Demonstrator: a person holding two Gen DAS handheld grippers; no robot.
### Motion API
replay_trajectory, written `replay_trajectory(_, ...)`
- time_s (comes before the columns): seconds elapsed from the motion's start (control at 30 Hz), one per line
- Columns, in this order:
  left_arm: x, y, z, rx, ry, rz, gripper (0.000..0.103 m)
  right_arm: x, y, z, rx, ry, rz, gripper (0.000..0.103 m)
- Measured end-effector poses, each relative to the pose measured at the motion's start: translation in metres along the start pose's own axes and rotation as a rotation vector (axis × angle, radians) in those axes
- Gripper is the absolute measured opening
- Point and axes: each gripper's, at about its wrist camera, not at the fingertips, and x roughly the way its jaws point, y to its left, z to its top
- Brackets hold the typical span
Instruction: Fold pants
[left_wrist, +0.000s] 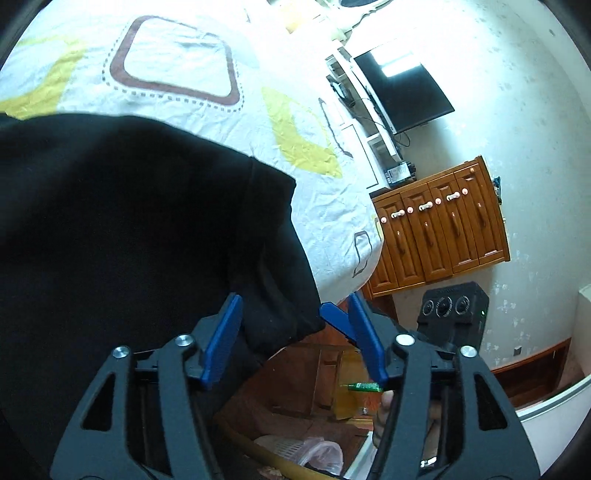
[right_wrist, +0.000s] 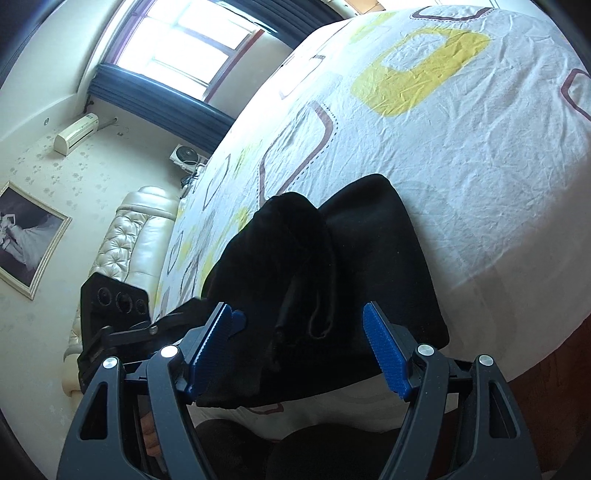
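Black pants (left_wrist: 129, 229) lie bunched on the bed near its edge. In the right wrist view the pants (right_wrist: 332, 280) form a folded heap with a rumpled end on top. My left gripper (left_wrist: 291, 306) is open, its blue pads (left_wrist: 221, 339) either side of a hanging corner of the pants. My right gripper (right_wrist: 299, 325) is open, its blue pads (right_wrist: 384, 350) spread over the near end of the pants, not clamping the cloth. Each gripper shows in the other's view, the right (left_wrist: 450, 314) and the left (right_wrist: 114, 317).
The bed has a white sheet with yellow and brown shapes (right_wrist: 461, 129). A wooden cabinet (left_wrist: 439, 229) and a TV (left_wrist: 406, 92) stand beyond the bed edge. A padded headboard (right_wrist: 125, 243) and a window (right_wrist: 192, 37) are on the other side. Floor clutter (left_wrist: 314, 446) lies below.
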Motion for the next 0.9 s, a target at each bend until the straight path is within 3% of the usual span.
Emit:
replay_trajectory(0.1,-0.041,0.001,-0.011,0.088,-0.096,0.063,0.091,0.004,0.0,0.007,-0.01,0.022,0.004,0.076)
replay_trajectory(0.23,-0.09,0.025,-0.032,0.134,-0.203,0.231,0.097,0.021,0.004,0.017,-0.045,0.059,-0.032,0.076)
replay_trajectory(0.33,-0.115,0.057,-0.043,0.092,-0.226,0.325,0.097,0.042,0.006,0.023,-0.055,0.102,-0.058,0.076)
replay_trajectory(0.47,-0.139,0.121,-0.056,-0.091,-0.198,0.338,0.097,0.079,0.011,0.025,-0.071,0.188,-0.051,0.076)
replay_trajectory(0.5,-0.139,0.132,-0.059,-0.131,-0.19,0.328,0.097,0.085,0.013,0.025,-0.073,0.192,-0.039,0.066)
replay_trajectory(0.6,-0.132,0.147,-0.066,-0.196,-0.172,0.305,0.097,0.099,0.018,0.022,-0.067,0.228,-0.081,0.02)
replay_trajectory(0.67,-0.132,0.151,-0.069,-0.207,-0.168,0.291,0.097,0.094,0.029,0.019,-0.126,0.213,-0.12,0.016)
replay_trajectory(0.77,-0.126,0.143,-0.068,-0.198,-0.177,0.262,0.097,0.07,0.044,0.023,-0.177,0.157,-0.109,0.013)
replay_trajectory(0.9,-0.118,0.134,-0.065,-0.189,-0.188,0.222,0.097,0.043,0.039,0.029,-0.213,0.1,-0.165,0.012)
